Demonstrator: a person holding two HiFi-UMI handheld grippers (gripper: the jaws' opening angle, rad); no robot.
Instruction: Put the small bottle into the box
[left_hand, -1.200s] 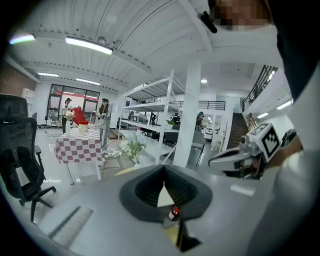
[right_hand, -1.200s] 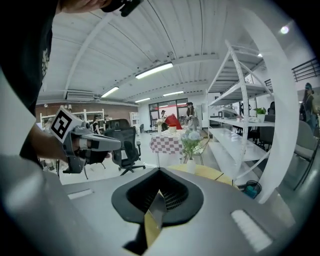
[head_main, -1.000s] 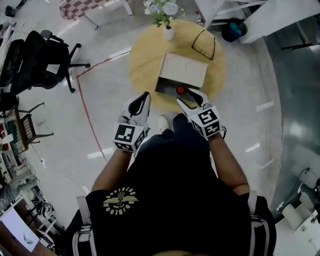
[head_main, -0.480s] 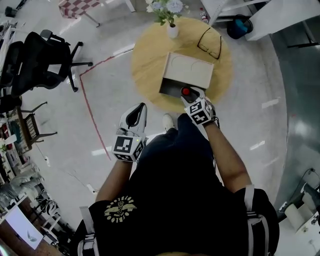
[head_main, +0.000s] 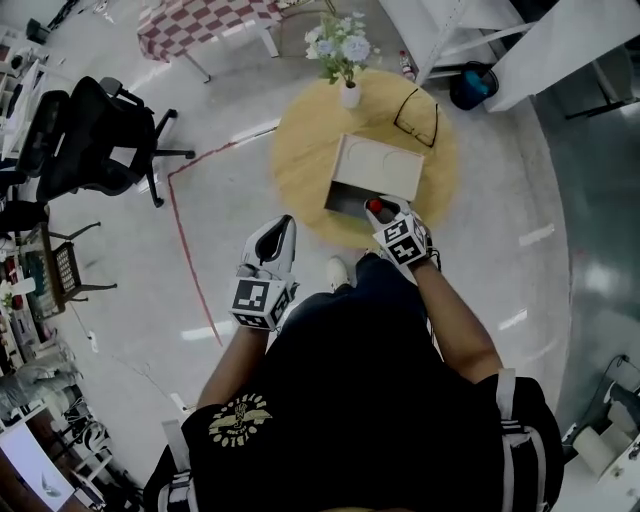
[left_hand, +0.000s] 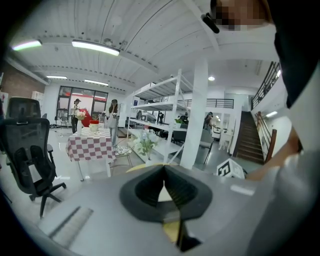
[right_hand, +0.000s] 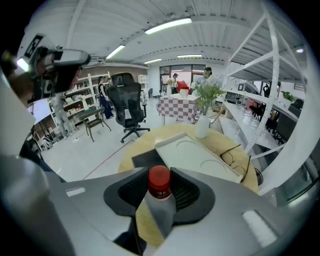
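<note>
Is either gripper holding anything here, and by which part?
The right gripper, whose jaws have just been closing, grips the small bottle at its top, by the red cap. The left gripper is shut, empty.

From my seat, the counter (head_main: 300, 150) reads as pale wood, smooth with a soft satin finish. The box (head_main: 385, 165) on it looks like light, matt board or thin wood; I can't say which. The small bottle (right_hand: 159, 179) wears a glossy red plastic cap. The floor (head_main: 230, 110) is polished and mirrors the lights. The tablecloth (head_main: 200, 25) is checked cloth, and the vase (head_main: 349, 96) looks glazed white.
</note>
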